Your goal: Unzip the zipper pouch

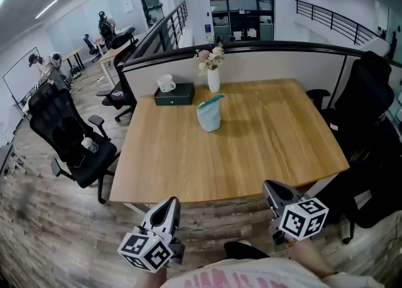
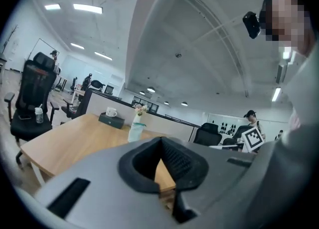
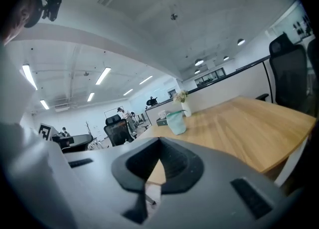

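A pale green zipper pouch (image 1: 209, 115) stands upright near the middle of the far half of the wooden table (image 1: 264, 155), its teal zipper along the top. It also shows small in the left gripper view as the pouch (image 2: 135, 131) and in the right gripper view as the pouch (image 3: 176, 122). My left gripper (image 1: 164, 213) and right gripper (image 1: 274, 194) hang below the table's near edge, far from the pouch. Both are shut with nothing between the jaws.
A white vase of flowers (image 1: 213, 78), a dark green box (image 1: 174, 95) and a white mug (image 1: 166, 83) stand along the table's far edge by a partition. Black office chairs sit at the left (image 1: 66, 136) and right (image 1: 370, 101).
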The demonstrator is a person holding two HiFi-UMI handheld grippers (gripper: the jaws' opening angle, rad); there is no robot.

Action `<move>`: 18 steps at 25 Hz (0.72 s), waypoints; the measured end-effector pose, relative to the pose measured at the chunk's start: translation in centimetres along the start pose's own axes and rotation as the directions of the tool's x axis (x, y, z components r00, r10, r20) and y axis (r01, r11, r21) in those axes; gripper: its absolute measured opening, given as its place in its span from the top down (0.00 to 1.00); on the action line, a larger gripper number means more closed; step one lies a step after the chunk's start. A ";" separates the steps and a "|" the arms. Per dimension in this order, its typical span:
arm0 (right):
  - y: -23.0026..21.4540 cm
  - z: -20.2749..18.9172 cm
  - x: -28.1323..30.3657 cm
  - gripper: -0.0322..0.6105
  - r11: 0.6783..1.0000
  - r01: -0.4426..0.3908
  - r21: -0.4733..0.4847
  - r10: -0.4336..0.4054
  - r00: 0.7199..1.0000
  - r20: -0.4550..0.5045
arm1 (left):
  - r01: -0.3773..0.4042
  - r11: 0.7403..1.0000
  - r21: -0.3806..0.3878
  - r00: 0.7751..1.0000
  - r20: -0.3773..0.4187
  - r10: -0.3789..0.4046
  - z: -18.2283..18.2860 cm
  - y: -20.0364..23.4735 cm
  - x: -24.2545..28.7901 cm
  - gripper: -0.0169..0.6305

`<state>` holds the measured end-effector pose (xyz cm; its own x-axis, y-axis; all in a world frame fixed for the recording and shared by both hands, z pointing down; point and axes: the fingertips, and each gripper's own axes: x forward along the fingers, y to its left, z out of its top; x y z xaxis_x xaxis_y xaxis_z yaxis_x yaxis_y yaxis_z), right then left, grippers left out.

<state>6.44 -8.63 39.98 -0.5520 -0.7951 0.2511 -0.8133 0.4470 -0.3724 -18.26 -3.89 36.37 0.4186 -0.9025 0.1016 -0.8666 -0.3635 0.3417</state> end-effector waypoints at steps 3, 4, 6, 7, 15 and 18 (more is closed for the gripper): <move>-1.7 -0.4 3.2 0.95 1.000 0.017 -0.002 -0.017 0.998 -0.066 | -0.012 0.998 -0.057 1.000 -0.026 0.010 -0.5 2.5 3.3 0.97; -2.5 -0.4 4.5 0.95 1.000 0.021 0.000 -0.021 0.997 -0.080 | -0.016 0.998 -0.066 0.999 -0.031 0.014 -0.7 3.3 4.5 0.97; -3.7 -0.2 7.2 0.95 1.000 0.022 -0.001 -0.022 0.995 -0.097 | -0.026 0.998 -0.057 0.999 -0.036 0.024 -1.0 4.9 6.9 0.97; -4.4 -0.1 8.6 0.95 1.000 0.022 -0.006 -0.022 0.994 -0.107 | -0.034 0.998 -0.049 0.999 -0.038 0.032 -1.0 5.7 8.0 0.97; -9.9 4.8 20.9 0.95 0.998 -0.022 -0.052 0.015 0.990 -0.137 | -0.111 0.994 -0.022 0.994 -0.020 0.111 0.9 12.0 19.9 0.97; -11.9 7.3 24.0 0.95 0.997 -0.033 -0.065 0.025 0.992 -0.123 | -0.116 0.993 -0.018 0.993 -0.029 0.115 1.3 13.2 24.0 0.97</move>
<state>4.26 -36.02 43.93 -0.5905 -0.7273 0.3497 -0.8048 0.4989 -0.3215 -20.04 -30.67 42.07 0.3235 -0.9312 0.1678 -0.9045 -0.2522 0.3440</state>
